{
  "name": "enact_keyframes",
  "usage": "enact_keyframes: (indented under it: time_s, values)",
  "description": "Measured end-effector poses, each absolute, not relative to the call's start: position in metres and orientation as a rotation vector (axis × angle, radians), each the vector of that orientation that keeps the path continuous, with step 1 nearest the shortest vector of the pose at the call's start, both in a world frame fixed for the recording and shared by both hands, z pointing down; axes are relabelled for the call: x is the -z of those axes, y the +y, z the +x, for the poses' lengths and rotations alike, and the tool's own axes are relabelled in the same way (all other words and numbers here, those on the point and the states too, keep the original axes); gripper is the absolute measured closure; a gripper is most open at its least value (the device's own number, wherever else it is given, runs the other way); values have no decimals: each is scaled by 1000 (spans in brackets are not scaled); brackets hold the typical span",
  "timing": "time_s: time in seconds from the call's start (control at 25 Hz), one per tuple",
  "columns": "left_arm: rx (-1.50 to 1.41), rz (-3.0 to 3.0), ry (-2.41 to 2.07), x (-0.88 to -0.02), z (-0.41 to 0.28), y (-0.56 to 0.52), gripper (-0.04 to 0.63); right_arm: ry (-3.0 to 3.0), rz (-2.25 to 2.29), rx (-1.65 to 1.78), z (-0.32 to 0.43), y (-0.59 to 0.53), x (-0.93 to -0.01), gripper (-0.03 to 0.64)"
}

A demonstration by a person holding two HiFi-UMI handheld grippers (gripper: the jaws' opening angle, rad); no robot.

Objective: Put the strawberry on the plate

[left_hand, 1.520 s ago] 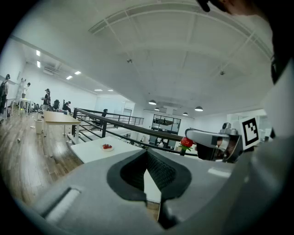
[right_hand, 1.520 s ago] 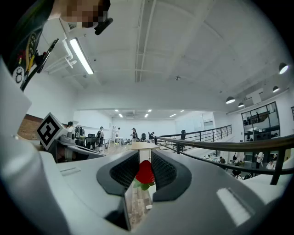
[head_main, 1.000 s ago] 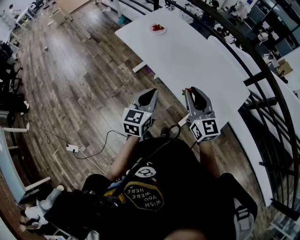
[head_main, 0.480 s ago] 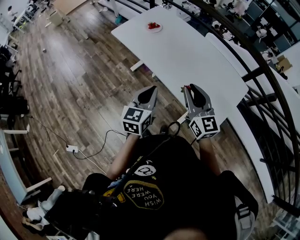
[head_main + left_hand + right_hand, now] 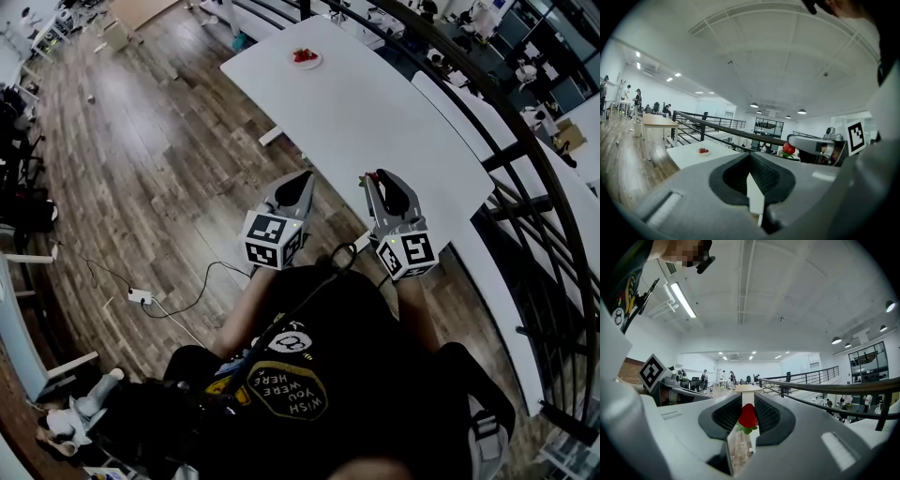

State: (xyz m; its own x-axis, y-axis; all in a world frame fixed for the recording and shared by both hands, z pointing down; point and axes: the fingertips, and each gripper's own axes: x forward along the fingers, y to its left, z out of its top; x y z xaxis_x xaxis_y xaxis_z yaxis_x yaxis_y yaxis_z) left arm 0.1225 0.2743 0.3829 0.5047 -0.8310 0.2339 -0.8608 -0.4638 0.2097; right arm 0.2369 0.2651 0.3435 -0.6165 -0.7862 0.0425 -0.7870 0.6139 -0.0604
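My R gripper [image 5: 374, 178] grips strawberry [image 5: 748, 417]; L gripper [image 5: 304, 179] shut, empty. Pickup done. Plate [image 5: 306, 59] well apart, table's [image 5: 375, 108] far end: carry & place left.

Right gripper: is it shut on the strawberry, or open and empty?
Shut on it. The right gripper view shows the strawberry pinched between the pads of the right gripper, green leaves hanging below.

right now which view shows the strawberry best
The right gripper view: the strawberry sits large between the jaws. The left gripper view shows it small, from the side; the head view only a red speck.
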Motion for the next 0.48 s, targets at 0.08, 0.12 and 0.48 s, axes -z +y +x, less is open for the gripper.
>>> enact_keyframes:
  time_s: [0.08,0.12,0.48]
  values:
    - [-146,2443,-1439,-384,126,272,592,-2820,1334,-122,238,262,-347,531]
    - [-149,2438,-1446,-385,127,272,594,-2824,1319,-129,239,261,-348,531]
    - [-174,2401,-1462,-393,131,273,594,-2834,1250,-187,238,255,-359,531]
